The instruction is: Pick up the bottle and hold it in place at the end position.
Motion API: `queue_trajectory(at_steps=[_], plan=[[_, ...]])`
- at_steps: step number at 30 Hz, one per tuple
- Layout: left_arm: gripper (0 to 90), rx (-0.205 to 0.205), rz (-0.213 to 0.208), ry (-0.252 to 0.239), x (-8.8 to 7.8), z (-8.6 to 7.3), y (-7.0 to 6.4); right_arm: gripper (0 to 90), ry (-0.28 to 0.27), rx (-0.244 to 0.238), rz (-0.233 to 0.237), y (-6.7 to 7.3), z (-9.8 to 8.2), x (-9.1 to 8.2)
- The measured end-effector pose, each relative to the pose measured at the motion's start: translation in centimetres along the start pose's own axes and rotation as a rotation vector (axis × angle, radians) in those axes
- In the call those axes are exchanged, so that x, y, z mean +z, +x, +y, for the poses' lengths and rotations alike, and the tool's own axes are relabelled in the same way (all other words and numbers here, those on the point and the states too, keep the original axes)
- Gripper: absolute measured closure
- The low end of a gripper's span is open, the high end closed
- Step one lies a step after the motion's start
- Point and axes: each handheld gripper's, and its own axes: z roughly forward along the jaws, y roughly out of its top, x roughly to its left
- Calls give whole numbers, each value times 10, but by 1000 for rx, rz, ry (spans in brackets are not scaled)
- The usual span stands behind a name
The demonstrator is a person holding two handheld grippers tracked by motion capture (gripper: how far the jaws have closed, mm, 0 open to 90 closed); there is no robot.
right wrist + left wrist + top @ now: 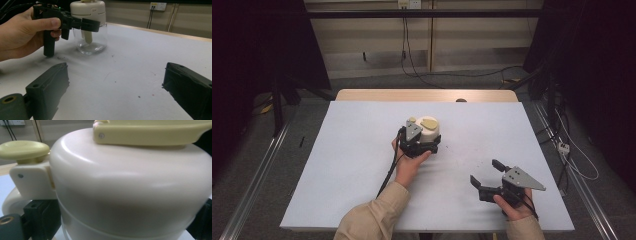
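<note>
Glass-bodied jar [90, 37] with cream lid [430, 131]: fragile, slippery; your left tool [426, 146] straddles its lid, clamping unclear; grip there; right tool [484, 176] rests released on the tabletop [357, 165].

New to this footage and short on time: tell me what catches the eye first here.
The cream-lidded glass jar stands out mid-table on the white table cover, with a yellow lever and knob on top. The left hand-held gripper has its jaws on either side of the jar, just below the lid. The right hand-held gripper hovers open near the table's front right.
</note>
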Motion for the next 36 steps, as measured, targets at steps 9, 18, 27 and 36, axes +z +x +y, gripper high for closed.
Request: queue_trajectory(at_steps=[9,18,27,36], plan=[[51,3,-3,-4,0,-1,1,56,23,-8,36,9,10,17],[51,6,-3,-2,0,-1,0,79,42,11,48,8,19,30],[51,8,-3,-1,0,0,0,97,45,22,31,1,32,47],[51,10,2,1,0,0,0,125,40,38,30,-4,43,54]])
